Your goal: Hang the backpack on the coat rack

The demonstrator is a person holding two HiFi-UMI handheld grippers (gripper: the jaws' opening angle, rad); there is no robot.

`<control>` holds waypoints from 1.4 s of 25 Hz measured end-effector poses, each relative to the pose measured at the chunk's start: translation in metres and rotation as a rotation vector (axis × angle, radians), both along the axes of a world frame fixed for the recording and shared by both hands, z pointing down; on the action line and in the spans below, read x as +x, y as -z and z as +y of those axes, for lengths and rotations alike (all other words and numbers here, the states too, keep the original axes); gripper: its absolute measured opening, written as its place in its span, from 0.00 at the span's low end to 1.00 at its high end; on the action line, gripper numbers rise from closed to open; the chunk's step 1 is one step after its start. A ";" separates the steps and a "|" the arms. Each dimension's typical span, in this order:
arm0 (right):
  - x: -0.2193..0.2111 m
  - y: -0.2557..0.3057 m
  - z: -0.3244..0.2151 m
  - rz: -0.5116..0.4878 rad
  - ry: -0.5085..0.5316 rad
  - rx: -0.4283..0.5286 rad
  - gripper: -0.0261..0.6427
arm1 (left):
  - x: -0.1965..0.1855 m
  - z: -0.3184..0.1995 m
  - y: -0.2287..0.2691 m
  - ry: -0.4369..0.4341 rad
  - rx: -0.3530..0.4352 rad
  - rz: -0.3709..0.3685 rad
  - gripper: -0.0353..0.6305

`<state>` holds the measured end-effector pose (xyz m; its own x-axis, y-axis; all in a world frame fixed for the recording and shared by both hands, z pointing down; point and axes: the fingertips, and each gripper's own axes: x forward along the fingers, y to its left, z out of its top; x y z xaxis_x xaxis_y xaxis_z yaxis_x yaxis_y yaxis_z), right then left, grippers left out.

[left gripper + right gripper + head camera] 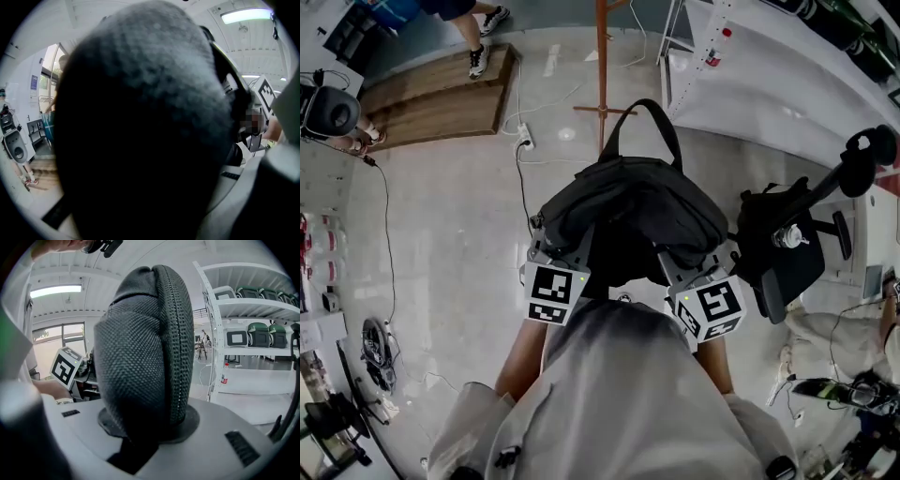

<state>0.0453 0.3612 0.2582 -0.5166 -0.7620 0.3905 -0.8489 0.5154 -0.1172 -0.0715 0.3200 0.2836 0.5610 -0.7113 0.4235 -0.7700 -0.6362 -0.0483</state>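
Plainly off the ground, the black backpack [628, 211] is held in the air in front of the person, above the floor [459, 216]. It is well apart from the wooden coat rack [602, 56], whose pole stands at the top of the head view. Left tongs [549, 248] and right tongs [694, 267] each pinch one side of the bag. In the right gripper view a thick fold of woven fabric with a zip line is clamped between the jaws. In the left gripper view dark fabric fills nearly the whole field and covers the jaws. That grip is therefore read from the head view, where those tongs bite the bag's left edge. The carry handle [642, 127] stands up as an open loop at the far end of the bag, free of both tongs. An office chair [783, 253] stands just beside the bag on the right.

Handling, as judged: the bag is soft and slumps between the two holds, so it offers no stiff edge to steer by. Its rounded bulk suggests some weight or padding inside. The coarse weave should resist slipping, and nothing about it looks fragile. The loop is the part to bring over a peg. A hold on the sides close under the loop would keep it upright and open as it goes on.
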 end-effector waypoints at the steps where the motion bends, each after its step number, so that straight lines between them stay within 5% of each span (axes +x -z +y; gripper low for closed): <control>1: -0.006 0.000 -0.009 -0.003 -0.002 -0.006 0.22 | -0.006 -0.010 0.000 -0.004 -0.006 -0.002 0.21; 13: -0.050 0.004 -0.119 0.007 -0.033 -0.028 0.22 | -0.048 -0.124 0.002 -0.062 -0.024 0.018 0.21; 35: -0.087 0.004 -0.232 0.040 -0.047 -0.010 0.22 | -0.084 -0.237 0.001 -0.070 -0.011 0.034 0.21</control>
